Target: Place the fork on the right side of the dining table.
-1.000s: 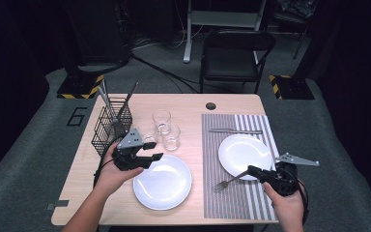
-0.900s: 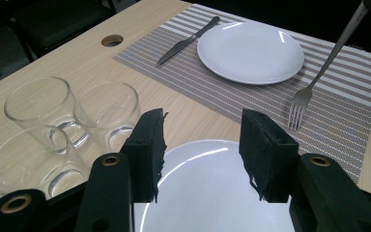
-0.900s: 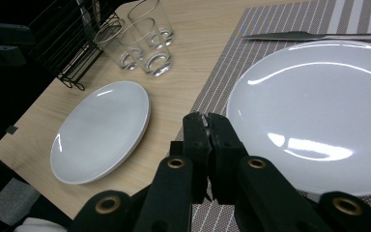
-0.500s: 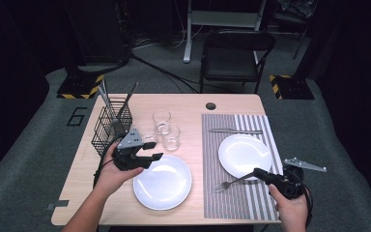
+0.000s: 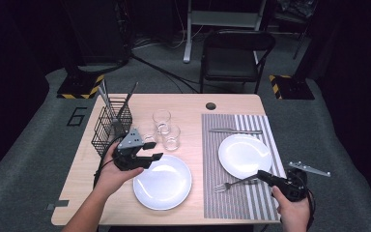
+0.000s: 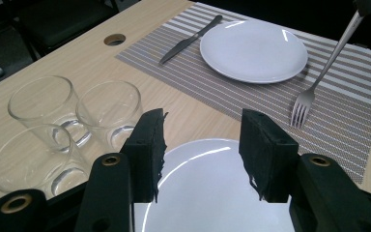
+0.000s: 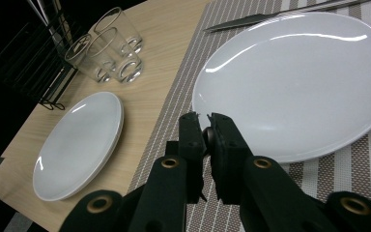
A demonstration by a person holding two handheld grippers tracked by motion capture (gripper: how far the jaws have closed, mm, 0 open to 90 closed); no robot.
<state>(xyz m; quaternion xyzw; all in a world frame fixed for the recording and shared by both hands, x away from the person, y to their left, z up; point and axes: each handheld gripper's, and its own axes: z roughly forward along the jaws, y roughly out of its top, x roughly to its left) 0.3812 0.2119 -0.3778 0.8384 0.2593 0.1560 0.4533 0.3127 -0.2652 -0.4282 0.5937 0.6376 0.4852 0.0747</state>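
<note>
A silver fork (image 5: 236, 182) slants over the striped placemat (image 5: 212, 193), tines low at the mat and handle raised. My right gripper (image 5: 265, 177) is shut on the handle's end, in front of the white plate (image 5: 245, 155) on the mat. In the right gripper view the jaws (image 7: 206, 130) pinch the handle's tip, with that plate (image 7: 294, 82) just beyond. My left gripper (image 5: 152, 157) stands open over the far left rim of a second white plate (image 5: 163, 181) on the bare wood. From the left gripper (image 6: 203, 145), that plate (image 6: 212, 193) lies below and the fork (image 6: 314, 87) at right.
A knife (image 5: 235, 131) lies on the mat behind the plate. Three clear glasses (image 5: 166, 129) stand mid-table, beside a black wire basket (image 5: 110, 128) holding utensils at the left. A round hole (image 5: 210, 106) is near the table's back edge. A chair (image 5: 234, 58) stands beyond.
My right gripper has drawn back toward the table's front right corner, taking the fork with it along the mat. The left gripper has stayed put.
</note>
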